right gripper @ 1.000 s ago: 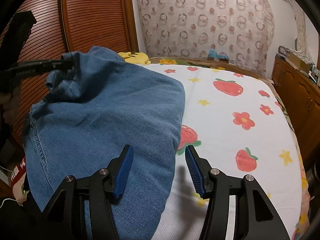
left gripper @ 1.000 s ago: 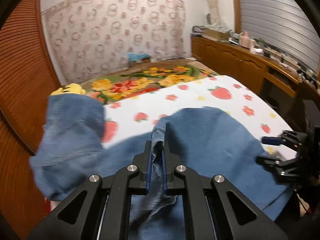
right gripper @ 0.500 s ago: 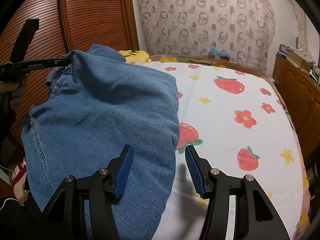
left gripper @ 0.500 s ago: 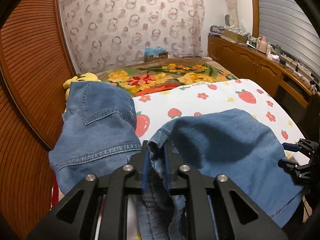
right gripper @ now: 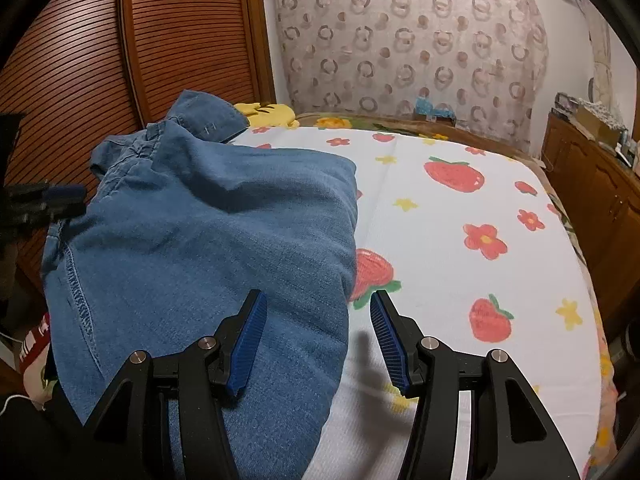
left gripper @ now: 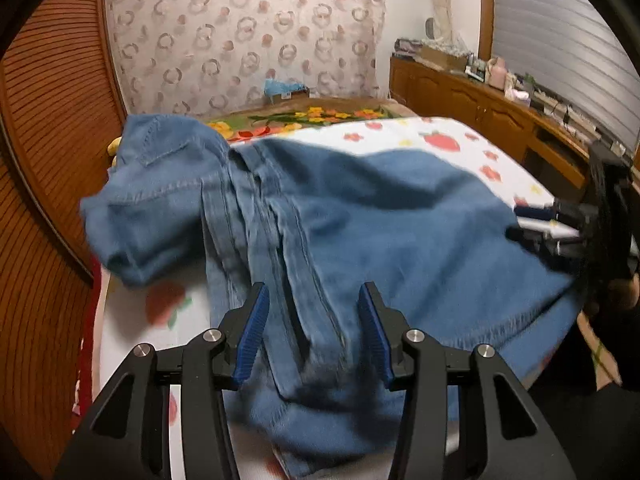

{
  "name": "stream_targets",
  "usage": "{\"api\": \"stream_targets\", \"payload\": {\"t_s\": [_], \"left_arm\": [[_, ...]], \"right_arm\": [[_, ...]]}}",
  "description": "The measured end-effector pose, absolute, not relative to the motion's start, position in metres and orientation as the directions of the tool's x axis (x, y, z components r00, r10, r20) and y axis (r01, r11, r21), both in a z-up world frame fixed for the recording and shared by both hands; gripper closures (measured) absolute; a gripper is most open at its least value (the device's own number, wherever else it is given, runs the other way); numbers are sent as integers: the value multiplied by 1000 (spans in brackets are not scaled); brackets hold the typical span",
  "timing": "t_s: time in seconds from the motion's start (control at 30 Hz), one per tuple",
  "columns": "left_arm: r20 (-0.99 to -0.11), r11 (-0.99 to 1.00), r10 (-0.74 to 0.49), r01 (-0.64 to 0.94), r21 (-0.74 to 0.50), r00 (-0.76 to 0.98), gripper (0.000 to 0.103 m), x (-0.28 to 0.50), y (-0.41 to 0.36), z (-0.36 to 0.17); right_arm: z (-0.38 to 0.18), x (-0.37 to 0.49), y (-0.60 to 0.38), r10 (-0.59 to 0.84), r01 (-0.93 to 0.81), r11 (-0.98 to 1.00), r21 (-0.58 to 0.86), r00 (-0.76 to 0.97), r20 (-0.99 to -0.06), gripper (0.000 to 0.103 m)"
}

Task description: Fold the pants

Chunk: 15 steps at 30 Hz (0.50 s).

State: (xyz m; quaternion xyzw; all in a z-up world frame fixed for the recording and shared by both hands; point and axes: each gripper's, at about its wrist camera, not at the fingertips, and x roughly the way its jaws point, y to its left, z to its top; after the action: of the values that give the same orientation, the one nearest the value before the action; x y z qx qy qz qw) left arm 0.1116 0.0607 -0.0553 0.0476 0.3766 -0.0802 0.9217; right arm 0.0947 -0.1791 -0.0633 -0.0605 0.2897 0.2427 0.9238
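– Where are the jeans (right gripper: pixel 208 236)?
– Heaped on the strawberry sheet (right gripper: pixel 460 280) by the bed's near left edge; the right side is bare.
– Your tools?
– My left gripper (left gripper: pixel 314 320) has just been opening, denim between untouched pads. My right gripper (right gripper: pixel 318 332) is spread, angled down over the jeans' folded edge

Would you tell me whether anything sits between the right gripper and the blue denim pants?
Nothing visible does: the right gripper hangs open directly over the edge of the blue denim pants on the strawberry-print sheet.

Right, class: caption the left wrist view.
Left gripper, fingers just opened, above blue jeans on strawberry bedsheet.
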Motion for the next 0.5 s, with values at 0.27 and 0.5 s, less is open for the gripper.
{"api": "stream_targets", "payload": {"t_s": [0.27,0.5], "left_arm": [[-699,980,-149,198,-11,699,89,89,62,-63],[-671,986,-132,168,-12,729,98,57,76,-48]], "right_arm": [[-48,72,-189,462,-501,860,96,685,-563,47],[-35,43,-200,472,-503,857,109,685,-555,46]]}}
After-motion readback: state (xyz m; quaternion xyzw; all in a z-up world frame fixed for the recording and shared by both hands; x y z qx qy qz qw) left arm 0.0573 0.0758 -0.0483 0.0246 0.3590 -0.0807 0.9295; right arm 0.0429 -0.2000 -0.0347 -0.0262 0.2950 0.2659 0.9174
